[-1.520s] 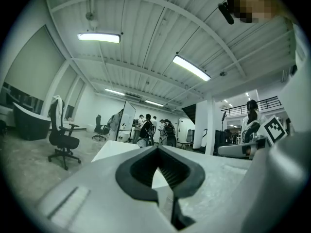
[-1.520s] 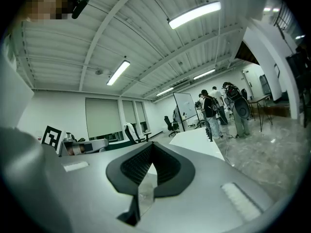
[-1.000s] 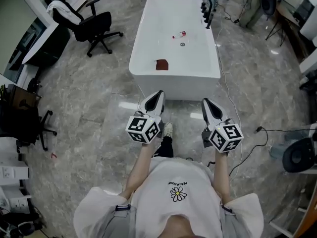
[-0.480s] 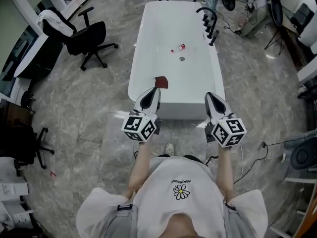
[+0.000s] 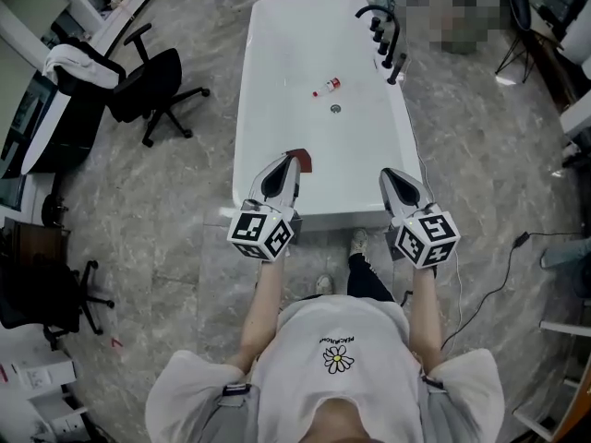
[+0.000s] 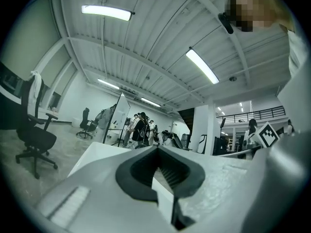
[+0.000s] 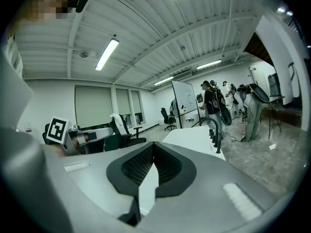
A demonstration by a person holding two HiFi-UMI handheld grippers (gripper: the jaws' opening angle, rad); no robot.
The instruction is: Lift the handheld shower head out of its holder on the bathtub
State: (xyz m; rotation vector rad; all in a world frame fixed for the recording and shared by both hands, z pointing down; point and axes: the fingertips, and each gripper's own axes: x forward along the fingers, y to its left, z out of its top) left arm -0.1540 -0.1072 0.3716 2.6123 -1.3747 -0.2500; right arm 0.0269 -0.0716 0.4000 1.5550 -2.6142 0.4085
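Since the earlier frames the person has walked up to the foot of the bathtub. Its near end, which lay well ahead of the grippers, now sits just under their tips, and both grippers have travelled forward together, side by side.

Nearest, the left gripper and right gripper are held out level. Each gripper view shows the jaws closed together with nothing between them, so both are empty and touch nothing. Just beyond the left tip a dark red cloth lies inside the tub. Further on are the drain and a small bottle.

Farthest, on the tub's right rim, stands the black tap set. The handheld shower head appears to be its nearest slanted piece, in its holder and well apart from both grippers.

The main risk is probably arriving with the jaws closed, which could knock the head or the taps rather than grasp it. Reaching across the rim could also snag the hose, which cannot be made out from here.
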